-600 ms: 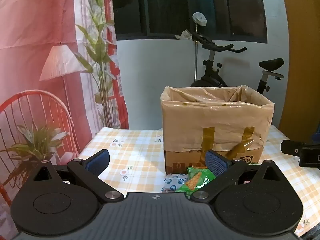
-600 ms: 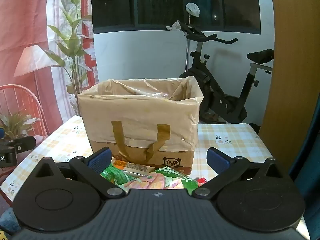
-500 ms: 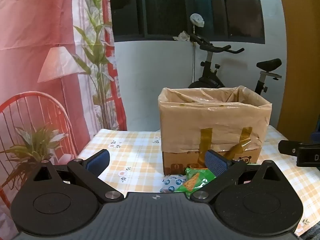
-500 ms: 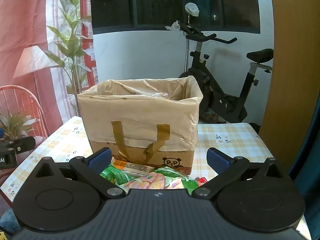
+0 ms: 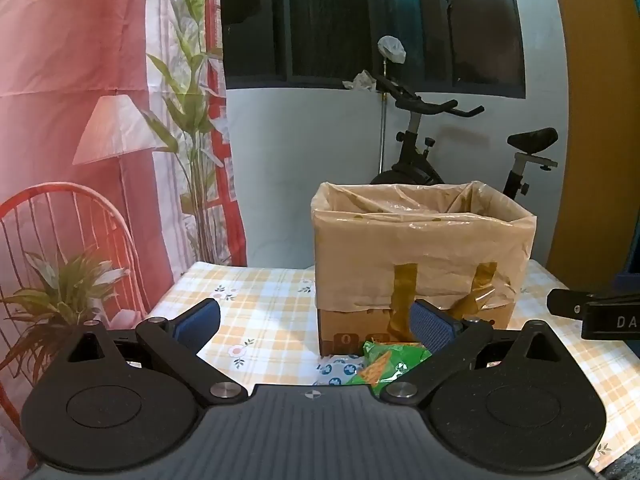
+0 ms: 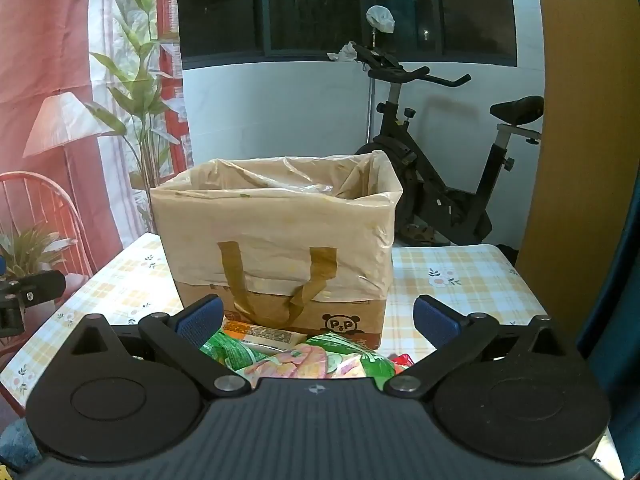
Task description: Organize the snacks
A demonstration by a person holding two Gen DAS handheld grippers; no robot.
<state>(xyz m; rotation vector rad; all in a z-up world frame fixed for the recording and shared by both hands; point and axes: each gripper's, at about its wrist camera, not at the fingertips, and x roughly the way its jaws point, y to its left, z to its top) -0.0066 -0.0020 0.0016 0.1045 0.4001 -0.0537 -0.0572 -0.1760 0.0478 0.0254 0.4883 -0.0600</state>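
A cardboard box [image 5: 420, 264] [image 6: 276, 248] lined with a tan plastic bag stands on the checked tablecloth. Snack packets lie in front of it: a green chip packet [image 5: 390, 366] and a blue-white packet [image 5: 340, 372] in the left wrist view, green packets [image 6: 320, 362] and an orange-white bar [image 6: 262, 334] in the right wrist view. My left gripper [image 5: 314, 322] is open and empty, held above the table left of the box. My right gripper [image 6: 316, 320] is open and empty, above the packets, facing the box front.
The table [image 5: 264, 308] runs to an edge on the left; a red chair [image 5: 60, 240] and a plant stand beyond it. An exercise bike [image 6: 440, 184] stands behind the box. A wooden panel [image 6: 580, 160] rises at the right. The other gripper's tip [image 5: 596, 316] shows at right.
In the left wrist view the box has drifted slightly left and lower. The right wrist view is almost unchanged. Both grippers stay open.
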